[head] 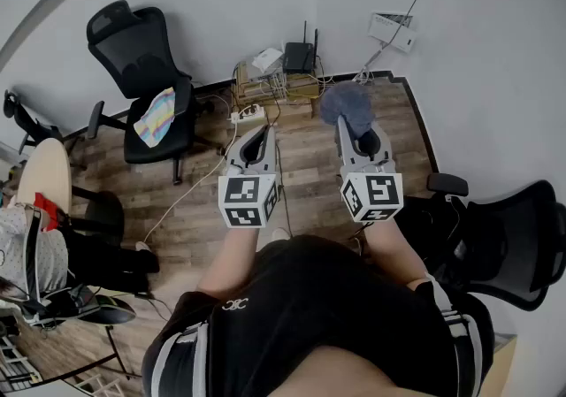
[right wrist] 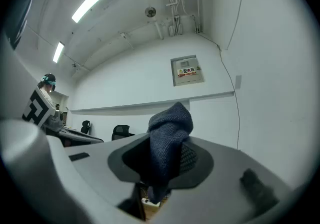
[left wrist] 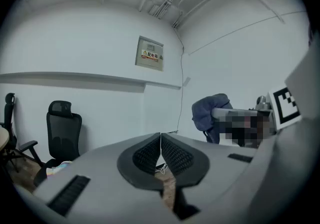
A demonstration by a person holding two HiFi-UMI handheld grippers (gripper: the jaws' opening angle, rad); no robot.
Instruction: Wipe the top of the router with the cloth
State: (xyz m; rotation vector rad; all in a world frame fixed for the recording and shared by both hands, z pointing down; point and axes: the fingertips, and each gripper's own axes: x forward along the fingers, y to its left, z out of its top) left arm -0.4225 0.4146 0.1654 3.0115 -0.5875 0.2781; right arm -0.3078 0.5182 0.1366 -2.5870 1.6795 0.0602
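Two grippers, one per hand. Left gripper (head: 267, 132): jaws pressed together, nothing between them, held nearer than the router (head: 299, 57) and a bit to its left, well apart from it. Right gripper (head: 344, 123): jaws clamped on the one cloth (right wrist: 168, 135) - dark blue, bunched, sticking up past the fingertips and hanging down below them. In the head view the cloth (head: 347, 103) sits nearer than the router and to its right, not touching it. One router - black, two antennas up, at the foot of the wall among tangled cables (head: 270, 86). White power strip (head: 249, 112) on the wood floor just nearer than the router, to its left. Black office chair (head: 146, 77) well left of the router, colourful towel (head: 156, 116) on its seat.
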